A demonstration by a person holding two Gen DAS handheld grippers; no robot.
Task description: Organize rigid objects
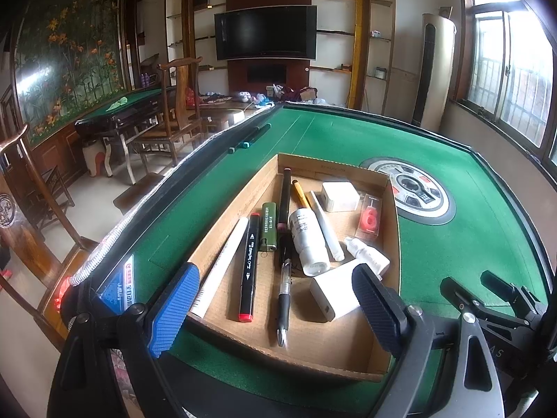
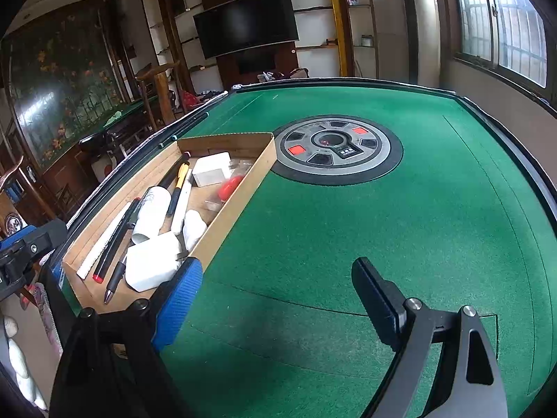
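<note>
A shallow cardboard box (image 1: 243, 195) sits on the green table (image 1: 470, 244). It holds pens, a black marker with red ends (image 1: 250, 264), a white bottle (image 1: 308, 240), a green lighter (image 1: 268, 226), white chargers (image 1: 334, 292) and a red item in a clear packet (image 1: 369, 217). My left gripper (image 1: 275, 310) is open and empty, above the box's near end. My right gripper (image 2: 275, 303) is open and empty over bare felt, to the right of the box (image 2: 229, 216).
A round grey control panel (image 2: 336, 148) is set in the table's middle. Two dark sticks (image 1: 254, 136) lie along the table's left rail. Wooden chairs (image 1: 177, 111) and another green table stand to the left. The right gripper's frame (image 1: 501, 299) shows in the left wrist view.
</note>
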